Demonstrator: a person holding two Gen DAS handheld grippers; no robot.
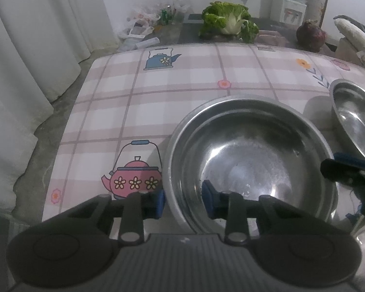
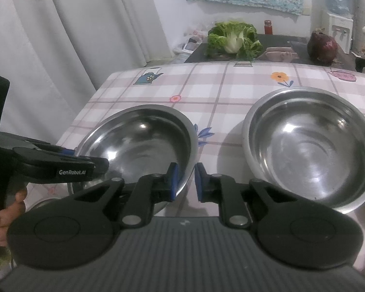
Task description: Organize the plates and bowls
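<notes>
A steel bowl (image 1: 250,155) sits on the checked tablecloth (image 1: 158,102); a second rim line inside it suggests two nested bowls. My left gripper (image 1: 182,200) is open, its fingers straddling the bowl's near-left rim, one pad outside, one inside. The same bowl shows in the right wrist view (image 2: 138,141), where my right gripper (image 2: 185,182) is open with its fingers straddling the near-right rim. The left gripper (image 2: 95,165) shows at that bowl's left side. Another steel bowl (image 2: 311,146) sits to the right, also seen in the left wrist view (image 1: 355,119).
A leafy cabbage (image 2: 233,39), a red cabbage (image 2: 322,47) and pale sausages (image 2: 277,54) lie on a dark table behind. White curtains (image 2: 60,36) hang at the left. The table's left edge (image 1: 68,131) drops to a grey floor.
</notes>
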